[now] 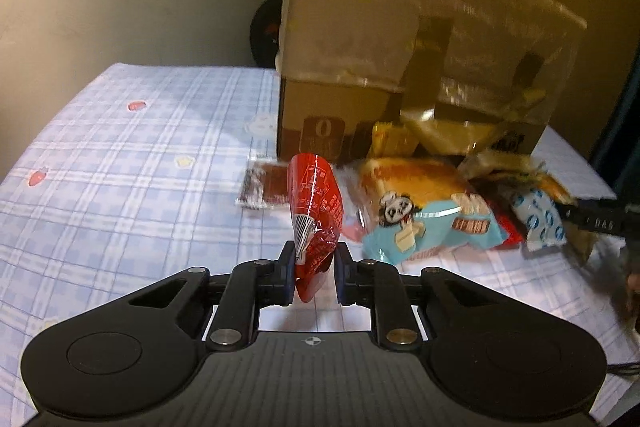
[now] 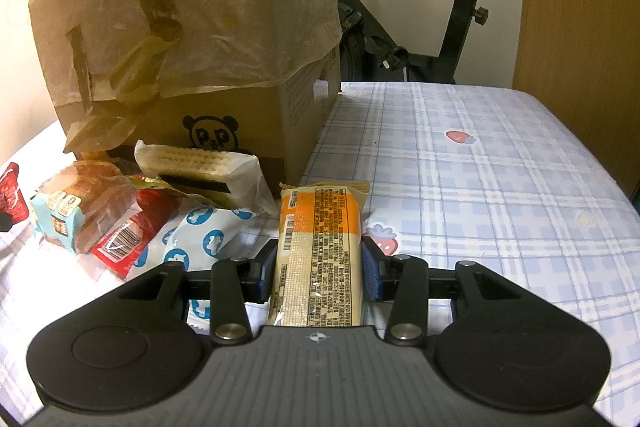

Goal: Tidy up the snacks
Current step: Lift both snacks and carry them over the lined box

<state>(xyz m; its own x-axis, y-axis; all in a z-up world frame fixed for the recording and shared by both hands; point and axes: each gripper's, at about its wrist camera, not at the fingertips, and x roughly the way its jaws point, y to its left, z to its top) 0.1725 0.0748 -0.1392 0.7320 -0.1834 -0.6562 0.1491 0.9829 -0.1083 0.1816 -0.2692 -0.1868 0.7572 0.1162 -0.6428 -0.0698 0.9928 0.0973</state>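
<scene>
In the left wrist view my left gripper [image 1: 314, 263] is shut on a red snack packet [image 1: 314, 211] that sticks up above the checked cloth [image 1: 132, 163]. Behind it lies a pile of snacks in front of a cardboard box [image 1: 400, 39]: a blue panda-printed cake pack [image 1: 424, 211] and a brown flat packet [image 1: 266, 185]. In the right wrist view my right gripper [image 2: 320, 267] is shut on a long orange-and-cream packet [image 2: 320, 247]. To its left lie a wafer pack [image 2: 200, 171], a white-and-blue packet [image 2: 196, 235] and the cake pack [image 2: 76, 215].
The box [image 2: 192, 39] has a crumpled plastic sheet over its top and stands on the cloth-covered table [image 2: 500, 187]. An exercise bike [image 2: 460, 7] stands behind the table, and a wooden panel [image 2: 580, 27] rises at the right. The right gripper's tip [image 1: 592, 223] shows at the left view's right edge.
</scene>
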